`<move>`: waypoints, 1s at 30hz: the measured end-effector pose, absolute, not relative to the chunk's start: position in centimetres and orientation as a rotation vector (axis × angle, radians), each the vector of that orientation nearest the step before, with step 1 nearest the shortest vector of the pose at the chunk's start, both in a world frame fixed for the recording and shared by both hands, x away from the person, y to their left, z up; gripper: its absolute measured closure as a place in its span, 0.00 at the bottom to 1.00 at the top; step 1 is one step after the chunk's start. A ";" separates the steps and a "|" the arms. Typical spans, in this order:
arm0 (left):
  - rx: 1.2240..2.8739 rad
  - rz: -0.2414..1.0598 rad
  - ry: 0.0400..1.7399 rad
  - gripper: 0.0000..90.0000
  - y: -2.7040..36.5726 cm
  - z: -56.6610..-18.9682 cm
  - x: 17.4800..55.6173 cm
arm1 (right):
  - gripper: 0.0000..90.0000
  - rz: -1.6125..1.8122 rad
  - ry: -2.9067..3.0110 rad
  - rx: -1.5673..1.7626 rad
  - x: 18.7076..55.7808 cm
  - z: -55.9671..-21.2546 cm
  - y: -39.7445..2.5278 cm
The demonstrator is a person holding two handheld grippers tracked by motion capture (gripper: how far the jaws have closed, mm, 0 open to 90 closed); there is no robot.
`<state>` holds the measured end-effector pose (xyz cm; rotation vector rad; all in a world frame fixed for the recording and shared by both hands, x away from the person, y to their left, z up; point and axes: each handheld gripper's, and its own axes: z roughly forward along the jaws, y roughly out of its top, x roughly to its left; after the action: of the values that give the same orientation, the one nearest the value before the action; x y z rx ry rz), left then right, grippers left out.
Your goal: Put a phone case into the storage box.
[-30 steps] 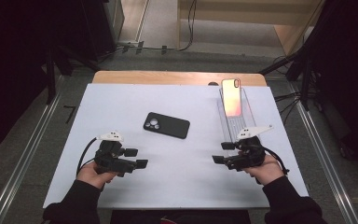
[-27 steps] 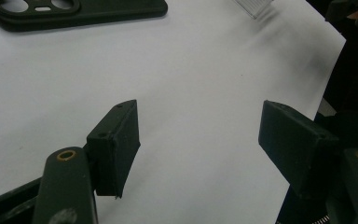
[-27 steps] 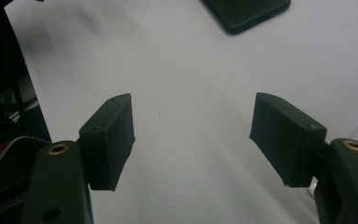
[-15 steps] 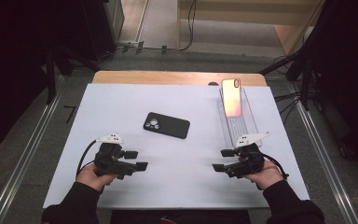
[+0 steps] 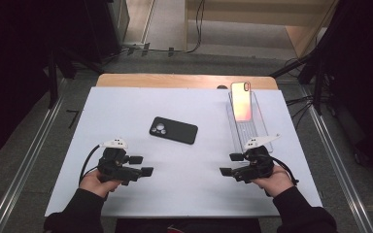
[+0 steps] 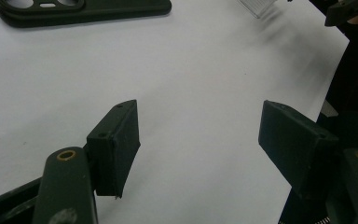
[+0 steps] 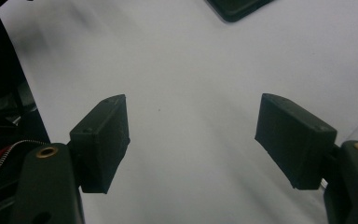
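Observation:
A black phone case [image 5: 173,130] lies camera-holes up in the middle of the white table [image 5: 126,107]. A phone [image 5: 241,101] with a pinkish reflective face rests on a clear plastic tray [image 5: 252,130] at the back right. My left gripper [image 5: 141,165] sits low near the front left, open, nothing between its jaws. My right gripper [image 5: 231,164] is near the front right, just in front of the tray's near end, also open and empty. In the left gripper view the gripper [image 6: 200,140] faces bare table, with the case [image 6: 84,9] at top left. The right gripper [image 7: 191,135] faces bare table too.
A wooden strip [image 5: 184,80] runs along the table's far edge. Metal rails [image 5: 29,160] flank the table on the floor, and cables lie behind it. A corner of the clear tray [image 6: 261,5] appears in the left gripper view.
My right gripper has drawn back a little toward the near edge of the table. The left gripper has barely moved. Both stay open.

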<state>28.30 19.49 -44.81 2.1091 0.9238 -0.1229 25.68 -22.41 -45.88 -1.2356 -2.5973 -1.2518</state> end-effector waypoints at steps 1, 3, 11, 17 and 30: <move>2.105 -0.123 0.927 0.33 19.5 -44.8 28.3 | 0.26 -1.249 -2.604 -1.236 25.7 -45.8 -22.2; 2.107 -0.121 0.927 0.33 19.5 -44.8 28.3 | 0.26 -1.259 -2.597 -1.244 25.7 -45.6 -21.9; 2.098 -0.106 0.929 0.33 19.5 -44.7 28.3 | 0.26 -1.335 -2.547 -1.359 27.1 -44.1 -20.7; 2.095 -0.101 0.937 0.33 19.7 -44.7 28.4 | 0.26 -1.346 -2.542 -1.387 28.5 -43.5 -19.6; 2.096 -0.090 0.945 0.33 19.8 -44.7 28.4 | 0.26 -1.361 -2.495 -1.436 33.0 -42.4 -17.6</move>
<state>28.40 19.81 -44.72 2.0961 0.9448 -0.0896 32.97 -17.60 -42.41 -1.4361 -2.4946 -1.3606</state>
